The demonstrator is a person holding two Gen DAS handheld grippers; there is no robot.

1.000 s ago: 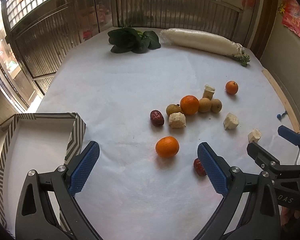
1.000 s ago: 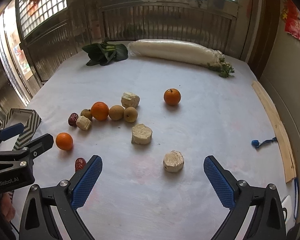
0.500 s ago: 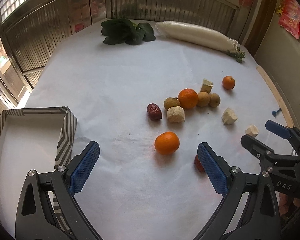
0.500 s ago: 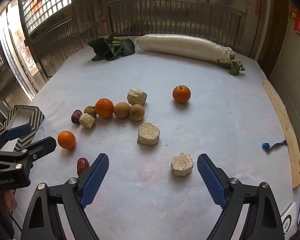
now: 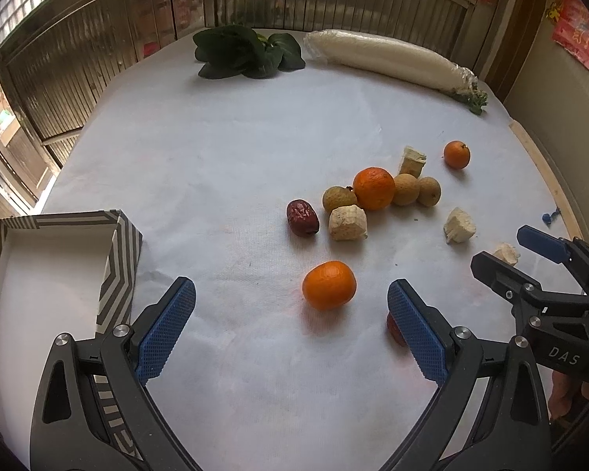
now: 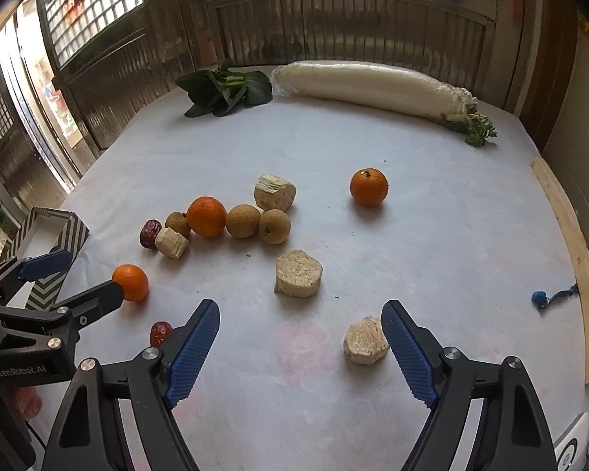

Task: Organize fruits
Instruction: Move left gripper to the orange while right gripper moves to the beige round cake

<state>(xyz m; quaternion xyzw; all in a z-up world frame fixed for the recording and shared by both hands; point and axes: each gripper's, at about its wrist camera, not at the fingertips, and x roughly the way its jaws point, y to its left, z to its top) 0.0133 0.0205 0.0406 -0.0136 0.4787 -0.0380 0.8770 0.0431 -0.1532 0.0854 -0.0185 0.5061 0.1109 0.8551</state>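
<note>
the white table [image 5: 224,149] carries a long wrapped radish [image 5: 385,59] and leafy greens [image 5: 247,53] at its far edge, and only the left view shows the inside of the striped box [image 5: 55,267], at the near left. i count three oranges, three small brown fruits, two red dates and four pale chunks, the nearest orange [image 5: 329,285] lying between the spread fingers of the left gripper [image 5: 290,324], apart from both. the second date [image 6: 160,333] is half hidden in the left view but plain in the right, where the right gripper [image 6: 300,347] hangs released, a pale chunk [image 6: 366,340] just beside its right finger.

box [image 5: 55,251] left of fruit cluster [image 5: 373,194] — greens [image 5: 247,53] behind
</note>
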